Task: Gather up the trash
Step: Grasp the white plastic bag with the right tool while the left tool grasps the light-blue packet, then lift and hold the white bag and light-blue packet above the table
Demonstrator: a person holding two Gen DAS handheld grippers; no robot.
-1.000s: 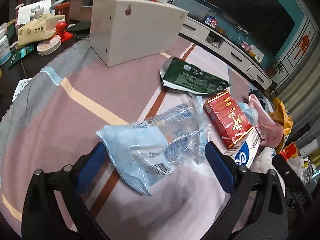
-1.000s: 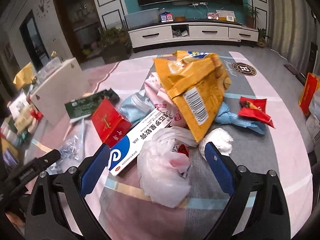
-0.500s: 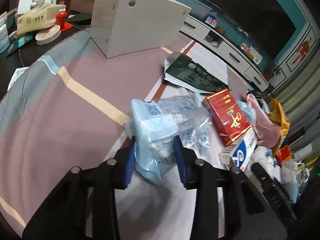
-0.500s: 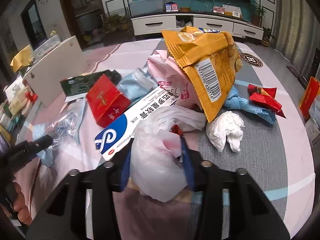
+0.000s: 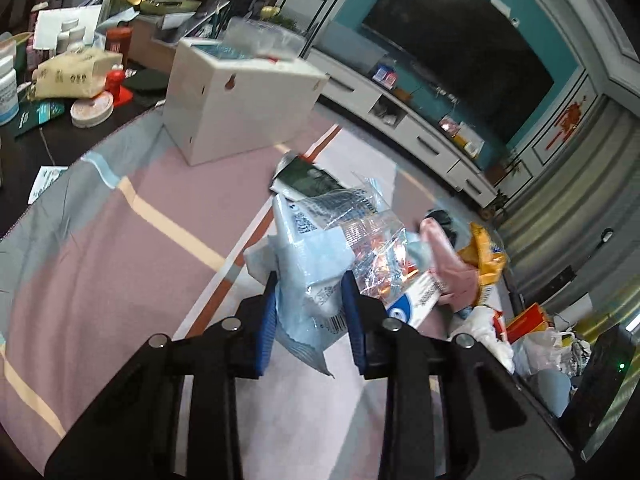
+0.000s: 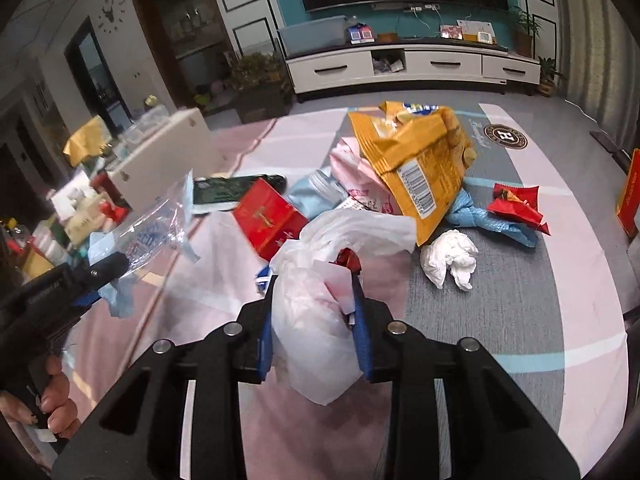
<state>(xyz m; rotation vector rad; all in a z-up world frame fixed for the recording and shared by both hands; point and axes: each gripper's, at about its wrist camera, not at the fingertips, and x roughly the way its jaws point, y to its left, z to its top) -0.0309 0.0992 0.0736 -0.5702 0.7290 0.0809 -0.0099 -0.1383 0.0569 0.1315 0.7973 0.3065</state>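
My left gripper [image 5: 310, 280] is shut on a clear and pale blue plastic wrapper [image 5: 320, 248] and holds it lifted off the striped cloth [image 5: 120, 248]. The wrapper also shows in the right wrist view [image 6: 160, 220], in the left gripper [image 6: 108, 268]. My right gripper [image 6: 314, 284] is shut on a white plastic bag [image 6: 316, 304] with a red scrap in it, raised above the cloth. On the cloth lie a red box [image 6: 268, 216], an orange snack bag [image 6: 416, 160], a crumpled white tissue [image 6: 452, 258], a red wrapper [image 6: 516, 204] and a green packet [image 5: 310, 178].
A white box [image 5: 236, 108] stands at the back left of the cloth. A cluttered dark table [image 5: 60, 92] lies beyond it. A white and blue carton [image 5: 408, 304], a pink bag [image 6: 360, 176] and a blue bag [image 6: 480, 216] lie in the pile.
Both grippers went from open to shut, the left on the clear blue wrapper and the right on the white plastic bag. Both have since lifted their loads off the cloth.
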